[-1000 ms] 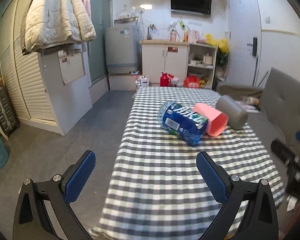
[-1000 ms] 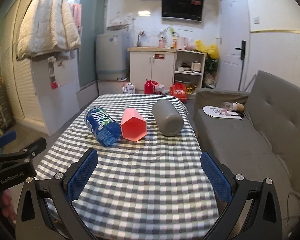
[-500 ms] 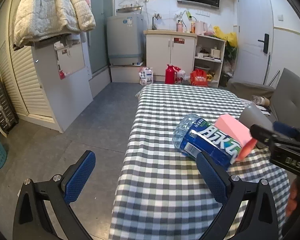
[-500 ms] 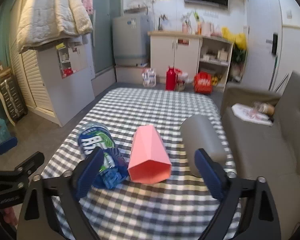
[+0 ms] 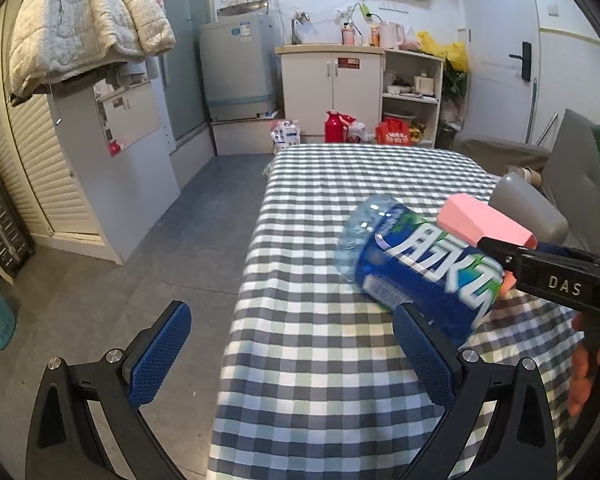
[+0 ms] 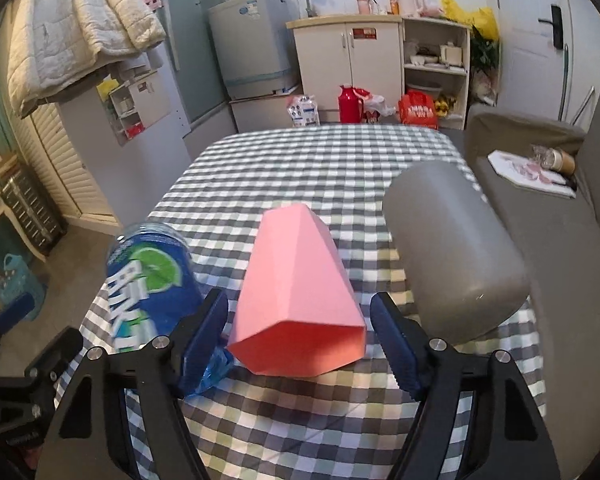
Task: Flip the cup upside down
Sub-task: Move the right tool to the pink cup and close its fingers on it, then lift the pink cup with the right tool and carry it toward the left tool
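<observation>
left view: left tongs (image 5: pixel 290 354) spread wide, nothing held; pink cup (image 5: pixel 485 227) ahead-right on desk (image 5: pixel 320 360).
right view: right tongs (image 6: pixel 300 338) released, straddling pink cup (image 6: pixel 296 276) mouth end, untouched.
handling: likely light, stiff plastic, slick facets; pinch mid-body.

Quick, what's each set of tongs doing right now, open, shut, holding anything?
Left tongs: open, holding nothing, off the table's near left edge.
Right tongs: open, straddling the pink cup, not yet closed on it.
</observation>
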`<state>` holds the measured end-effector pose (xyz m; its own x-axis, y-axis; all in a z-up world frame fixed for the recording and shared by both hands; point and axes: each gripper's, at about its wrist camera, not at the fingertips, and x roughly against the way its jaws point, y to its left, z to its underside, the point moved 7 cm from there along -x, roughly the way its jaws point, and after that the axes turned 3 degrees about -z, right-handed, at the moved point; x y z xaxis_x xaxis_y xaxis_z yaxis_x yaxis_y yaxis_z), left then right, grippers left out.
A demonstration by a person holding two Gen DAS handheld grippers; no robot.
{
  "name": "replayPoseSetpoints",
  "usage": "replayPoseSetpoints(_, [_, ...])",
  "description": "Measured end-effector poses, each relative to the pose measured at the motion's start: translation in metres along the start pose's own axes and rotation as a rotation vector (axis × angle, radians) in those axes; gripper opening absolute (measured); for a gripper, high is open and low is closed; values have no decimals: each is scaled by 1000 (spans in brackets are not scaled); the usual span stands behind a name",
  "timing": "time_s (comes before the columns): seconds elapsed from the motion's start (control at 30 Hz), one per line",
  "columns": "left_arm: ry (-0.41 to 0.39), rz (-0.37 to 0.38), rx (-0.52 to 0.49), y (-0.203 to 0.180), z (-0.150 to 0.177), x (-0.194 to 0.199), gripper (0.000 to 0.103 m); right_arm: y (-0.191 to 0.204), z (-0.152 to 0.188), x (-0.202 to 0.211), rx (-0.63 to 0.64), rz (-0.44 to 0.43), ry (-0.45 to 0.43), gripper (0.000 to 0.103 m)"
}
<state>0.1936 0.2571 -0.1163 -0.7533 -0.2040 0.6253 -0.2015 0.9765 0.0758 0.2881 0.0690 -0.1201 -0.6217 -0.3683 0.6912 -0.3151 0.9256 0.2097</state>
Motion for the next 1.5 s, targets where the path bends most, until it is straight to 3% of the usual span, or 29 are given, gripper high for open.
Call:
replayPoseSetpoints(0.23, [13, 2, -8, -2, 6, 9, 103, -4, 11, 15, -8, 14, 10, 65])
replayPoseSetpoints(0.5, [18, 10, 24, 3, 18, 40, 103, -5, 57, 67, -58, 87, 49, 65])
replayPoseSetpoints(0.87, [18, 29, 74, 19, 33, 91, 103, 53, 128, 116, -111, 118, 106, 65])
replayPoseSetpoints(1.2, [32, 19, 65, 20, 41, 111, 103, 68, 139, 121, -84, 110, 141, 67])
replayPoseSetpoints(1.3, [39, 13, 54, 16, 41, 118, 103, 66, 137, 131, -96, 84, 121, 73])
replayPoseSetpoints(1.5, [62, 31, 27, -6, 34, 131, 103, 55, 129, 172, -62, 71, 67, 74])
